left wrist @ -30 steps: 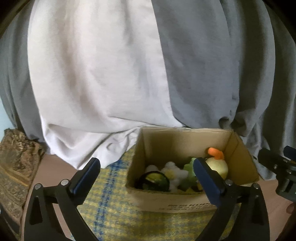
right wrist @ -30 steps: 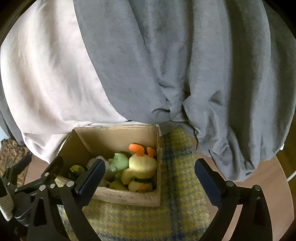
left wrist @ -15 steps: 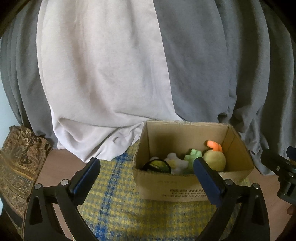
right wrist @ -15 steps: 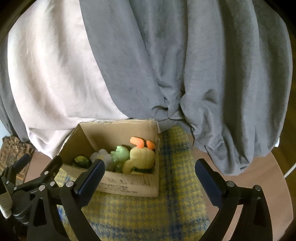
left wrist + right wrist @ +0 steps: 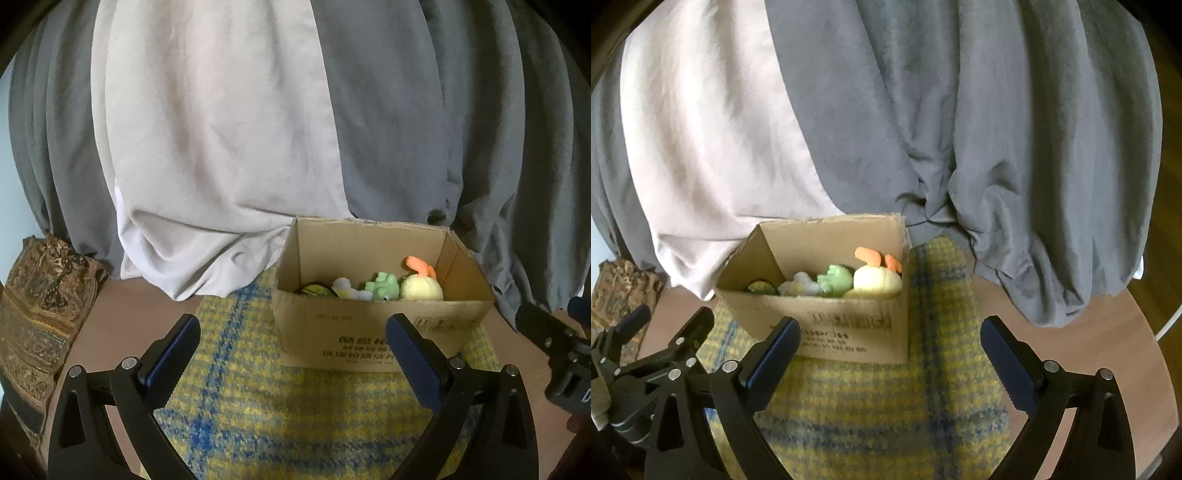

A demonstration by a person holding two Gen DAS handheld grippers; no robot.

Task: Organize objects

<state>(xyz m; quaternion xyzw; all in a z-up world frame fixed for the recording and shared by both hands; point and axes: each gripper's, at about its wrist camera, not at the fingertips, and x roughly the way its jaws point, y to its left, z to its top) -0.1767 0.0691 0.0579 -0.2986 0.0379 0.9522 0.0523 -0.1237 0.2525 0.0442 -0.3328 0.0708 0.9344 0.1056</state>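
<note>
An open cardboard box (image 5: 373, 332) (image 5: 849, 328) stands on a yellow and blue plaid cloth (image 5: 277, 413) (image 5: 886, 413). Inside lie several soft toys: a yellow one with orange parts (image 5: 421, 286) (image 5: 877, 277), a green one (image 5: 384, 286) (image 5: 836, 278), a white one (image 5: 349, 290) and a dark round one (image 5: 314, 288). My left gripper (image 5: 293, 350) is open and empty, in front of the box. My right gripper (image 5: 888, 350) is open and empty, in front of the box's right part. The left gripper also shows in the right wrist view (image 5: 670, 325).
Grey and white curtains (image 5: 258, 129) hang right behind the box. A brown patterned cushion (image 5: 37, 321) lies at the left. The cloth lies on a brown round table (image 5: 1123, 332), whose edge curves at the right.
Both grippers have pulled back and down from the box, so I see less of its inside. Both stay open and empty.
</note>
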